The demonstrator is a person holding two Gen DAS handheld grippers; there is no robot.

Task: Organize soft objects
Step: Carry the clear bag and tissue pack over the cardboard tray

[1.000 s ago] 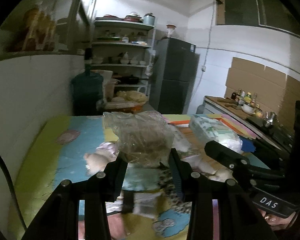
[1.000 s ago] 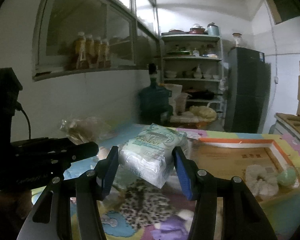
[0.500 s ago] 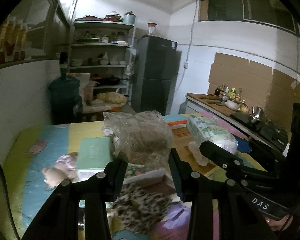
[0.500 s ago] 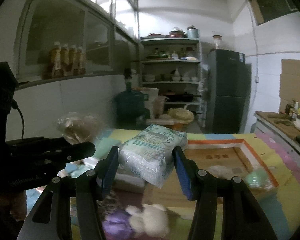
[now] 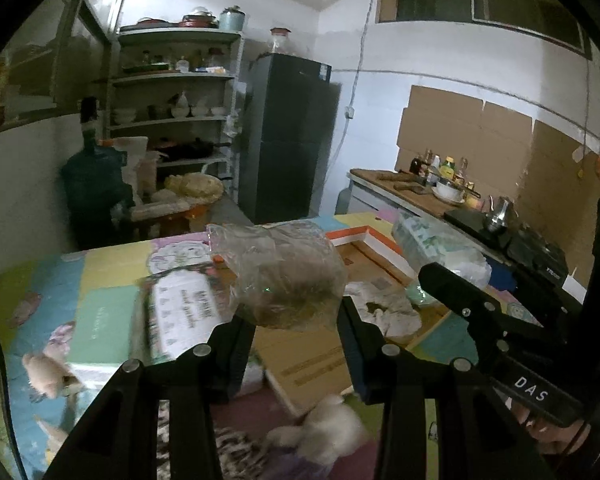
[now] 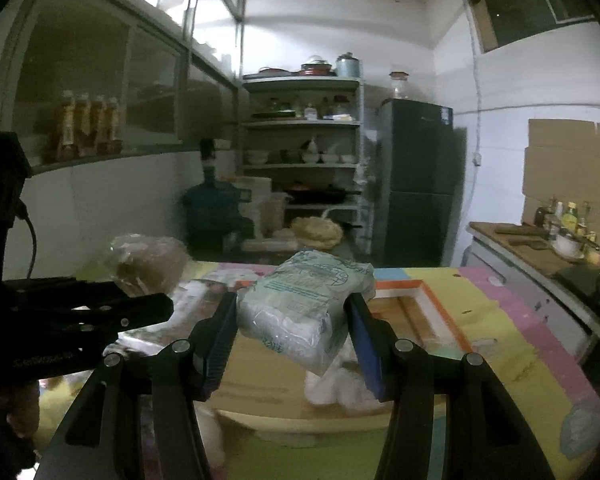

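Observation:
My left gripper [image 5: 292,320] is shut on a crinkled clear plastic bag [image 5: 284,276] with brownish contents, held above the near-left edge of a shallow cardboard box [image 5: 312,356] with an orange rim. My right gripper [image 6: 292,320] is shut on a white and green tissue pack [image 6: 304,304], held over the same box [image 6: 420,312]. A white fluffy scrunchie [image 5: 384,308] lies inside the box. The tissue pack also shows in the left wrist view [image 5: 436,248], and the plastic bag in the right wrist view [image 6: 148,260].
The colourful mat [image 5: 108,264] carries a mint box [image 5: 100,320], a white printed pack [image 5: 184,312], a small plush toy [image 5: 48,372], a white pom-pom [image 5: 332,432] and leopard fabric [image 5: 228,456]. A fridge [image 5: 288,136], shelves [image 5: 172,112] and a counter [image 5: 420,196] stand behind.
Both grippers have swung to the right with their loads, from over the mat's soft items to over the cardboard box. Both grips are unchanged.

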